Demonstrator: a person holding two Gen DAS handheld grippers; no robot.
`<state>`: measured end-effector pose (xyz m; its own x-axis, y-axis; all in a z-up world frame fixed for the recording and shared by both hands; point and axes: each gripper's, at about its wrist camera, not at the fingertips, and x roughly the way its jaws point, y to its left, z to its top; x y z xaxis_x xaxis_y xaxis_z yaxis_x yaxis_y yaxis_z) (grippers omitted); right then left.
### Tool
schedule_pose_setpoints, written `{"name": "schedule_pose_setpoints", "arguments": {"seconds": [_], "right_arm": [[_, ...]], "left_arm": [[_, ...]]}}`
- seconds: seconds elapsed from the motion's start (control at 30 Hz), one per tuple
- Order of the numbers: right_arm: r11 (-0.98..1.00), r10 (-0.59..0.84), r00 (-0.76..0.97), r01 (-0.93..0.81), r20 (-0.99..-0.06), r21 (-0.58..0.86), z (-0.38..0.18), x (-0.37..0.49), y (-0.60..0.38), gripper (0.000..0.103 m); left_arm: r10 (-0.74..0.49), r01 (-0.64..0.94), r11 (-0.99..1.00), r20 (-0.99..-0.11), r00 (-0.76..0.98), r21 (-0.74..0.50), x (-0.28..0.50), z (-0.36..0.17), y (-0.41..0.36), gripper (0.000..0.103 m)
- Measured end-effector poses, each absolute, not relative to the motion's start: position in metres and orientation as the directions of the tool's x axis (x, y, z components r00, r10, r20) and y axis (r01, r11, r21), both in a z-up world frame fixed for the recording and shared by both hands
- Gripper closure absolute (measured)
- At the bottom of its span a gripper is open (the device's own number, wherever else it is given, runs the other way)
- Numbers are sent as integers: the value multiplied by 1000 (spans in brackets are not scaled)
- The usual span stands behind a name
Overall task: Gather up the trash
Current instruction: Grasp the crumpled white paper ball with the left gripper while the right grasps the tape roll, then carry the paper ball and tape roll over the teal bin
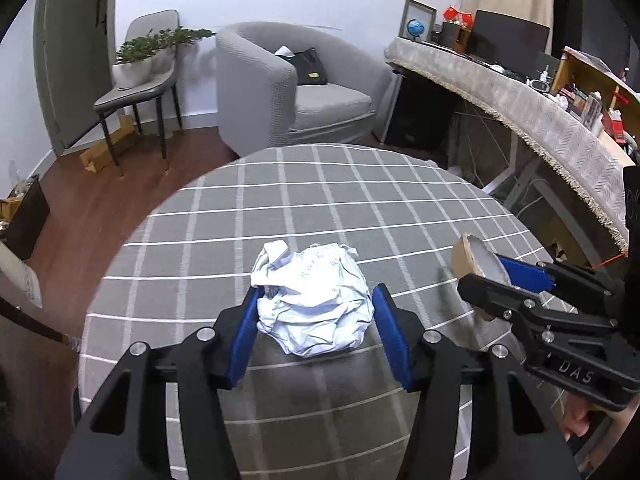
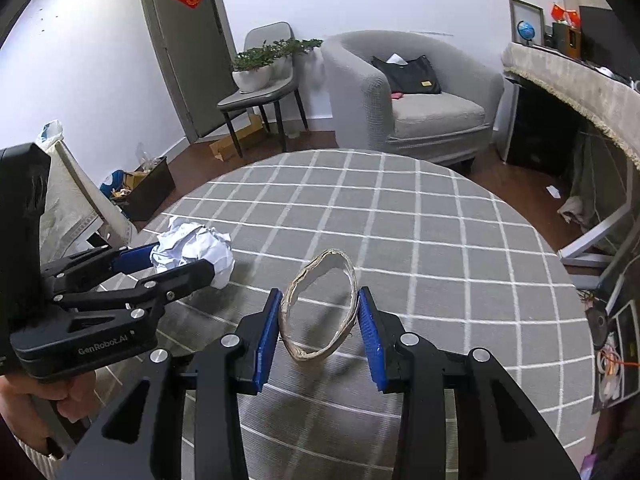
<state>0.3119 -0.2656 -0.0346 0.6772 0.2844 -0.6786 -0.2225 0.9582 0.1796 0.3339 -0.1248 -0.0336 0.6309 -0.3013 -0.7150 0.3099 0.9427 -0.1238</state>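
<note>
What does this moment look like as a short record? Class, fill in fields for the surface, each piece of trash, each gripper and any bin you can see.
surface: round table under a grey checked cloth
trash 1: crumpled white paper, lying on the cloth
trash 2: cardboard tape ring, squashed oval, standing on edge
left gripper: fingers on either side of the paper, contact not certain
right gripper: pads pressing both sides of the ring
bin: dark box of rubbish on the floor beyond the table
</note>
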Motion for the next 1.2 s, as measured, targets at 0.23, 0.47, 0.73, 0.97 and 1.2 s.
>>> {"name": "schedule_pose_setpoints", "arguments": {"seconds": [0.23, 0.47, 0.73, 0.97, 1.2], "right_arm": [[946, 317, 664, -277, -678, 171, -31, 317, -223, 64], [930, 353, 648, -326, -675, 173, -29, 322, -184, 64], [902, 407, 630, -393, -661, 180, -24, 322, -138, 64], [862, 472, 601, -468, -645, 195, -20, 321, -88, 64], [833, 500, 570, -523, -652, 182, -22, 317, -47, 64]], "left_arm": [[-239, 246, 965, -717, 654, -97, 329, -26, -76, 45], [-195, 178, 979, -719, 667, -101, 324, -22, -25, 45], [-156, 129, 987, -736, 658, -95, 315, -25, 19, 45], [-111, 83, 994, -765, 635, -76, 305, -38, 58, 45], [-94, 53, 996, -805, 586, -78, 298, -62, 95, 45]]}}
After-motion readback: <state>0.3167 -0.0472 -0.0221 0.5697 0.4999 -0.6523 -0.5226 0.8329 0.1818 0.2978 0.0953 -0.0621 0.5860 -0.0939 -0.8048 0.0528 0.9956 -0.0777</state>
